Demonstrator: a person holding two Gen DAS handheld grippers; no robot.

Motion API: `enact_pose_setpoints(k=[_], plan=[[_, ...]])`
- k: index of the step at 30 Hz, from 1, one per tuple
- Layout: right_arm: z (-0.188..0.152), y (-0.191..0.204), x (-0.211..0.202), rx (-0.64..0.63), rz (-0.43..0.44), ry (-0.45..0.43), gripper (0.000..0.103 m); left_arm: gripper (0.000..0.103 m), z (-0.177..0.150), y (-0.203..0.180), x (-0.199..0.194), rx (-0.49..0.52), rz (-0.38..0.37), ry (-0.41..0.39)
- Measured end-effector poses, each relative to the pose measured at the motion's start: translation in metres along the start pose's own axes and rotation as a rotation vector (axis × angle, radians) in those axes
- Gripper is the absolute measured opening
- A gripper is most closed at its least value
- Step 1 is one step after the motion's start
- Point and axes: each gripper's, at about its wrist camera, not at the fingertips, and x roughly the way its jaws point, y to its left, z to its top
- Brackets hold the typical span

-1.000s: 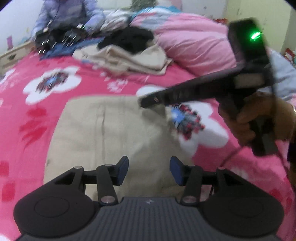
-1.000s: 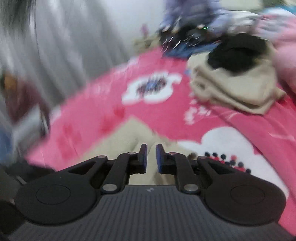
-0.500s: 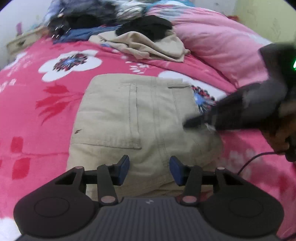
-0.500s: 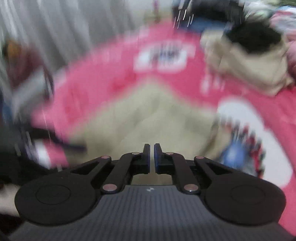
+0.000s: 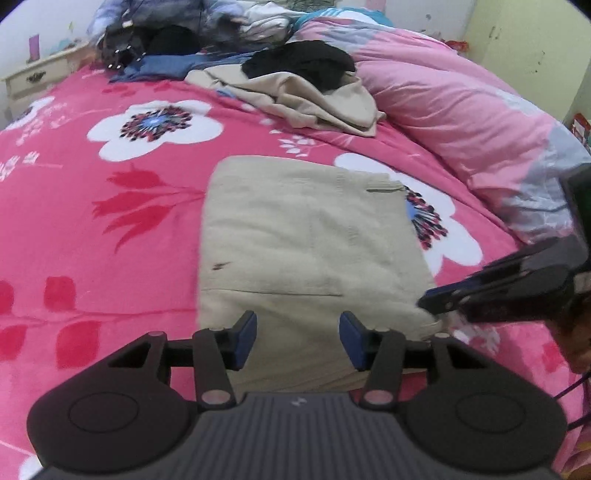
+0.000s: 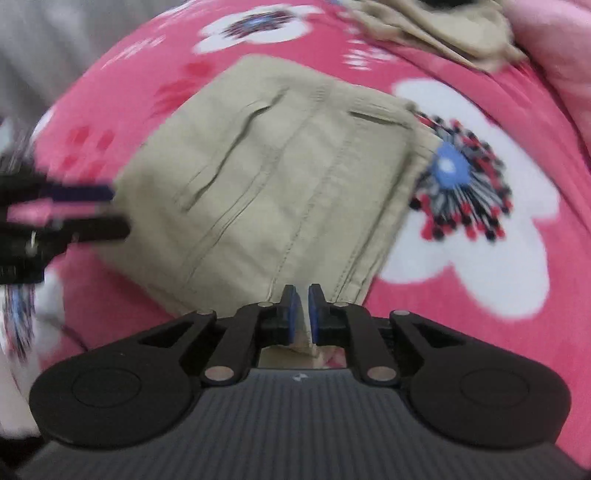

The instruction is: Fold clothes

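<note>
Beige trousers (image 5: 306, 236) (image 6: 280, 177) lie folded into a flat rectangle on the pink flowered bedspread (image 5: 92, 229). My left gripper (image 5: 297, 339) hovers open over their near edge, nothing between its blue pads; in the right wrist view the left gripper (image 6: 118, 210) is blurred at the trousers' left side. My right gripper (image 6: 304, 306) points down at the near corner of the trousers. Its jaws are almost together and opening slightly, with beige cloth showing through the thin gap. In the left wrist view the right gripper (image 5: 430, 301) touches the near right corner.
A loose heap of beige and black clothes (image 5: 303, 96) (image 6: 436, 26) lies farther back. A pink duvet (image 5: 461, 110) is bunched at the right. Another person (image 5: 155, 18) sits at the far end with dark grippers. A cream nightstand (image 5: 33, 77) stands far left.
The right gripper has swept from the trousers' far right part down to their near right corner and tipped downward. The left gripper has shifted sideways, staying open.
</note>
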Motion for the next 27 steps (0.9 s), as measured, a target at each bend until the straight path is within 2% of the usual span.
enact_pose_setpoints(k=[3,6,11,14,17,20,23,27], plan=[[-0.003,0.005,-0.016,0.112,-0.06,-0.021,0.007,0.051,0.008,0.017,-0.005,-0.03,-0.018,0.01],[-0.011,0.018,-0.035,0.165,-0.126,-0.061,0.009,0.053,0.018,0.027,0.0,0.007,-0.031,0.025],[-0.003,0.046,-0.046,0.15,-0.109,-0.151,0.009,0.053,0.017,0.033,0.031,0.101,-0.041,0.158],[-0.001,0.051,-0.02,0.137,-0.135,-0.093,0.015,0.056,0.014,0.04,0.038,0.101,-0.078,0.18],[-0.011,0.043,-0.002,0.19,-0.142,-0.075,0.015,0.058,0.015,0.049,0.042,0.061,-0.11,0.204],[-0.014,0.039,0.002,0.242,-0.143,-0.074,0.016,0.059,0.017,0.054,0.045,0.041,-0.122,0.227],[-0.014,0.035,0.002,0.294,-0.141,-0.078,0.016,0.067,0.02,0.055,0.048,0.036,-0.12,0.247],[-0.019,0.033,0.0,0.352,-0.13,-0.107,0.017,0.068,0.025,0.058,0.052,0.002,-0.128,0.284]])
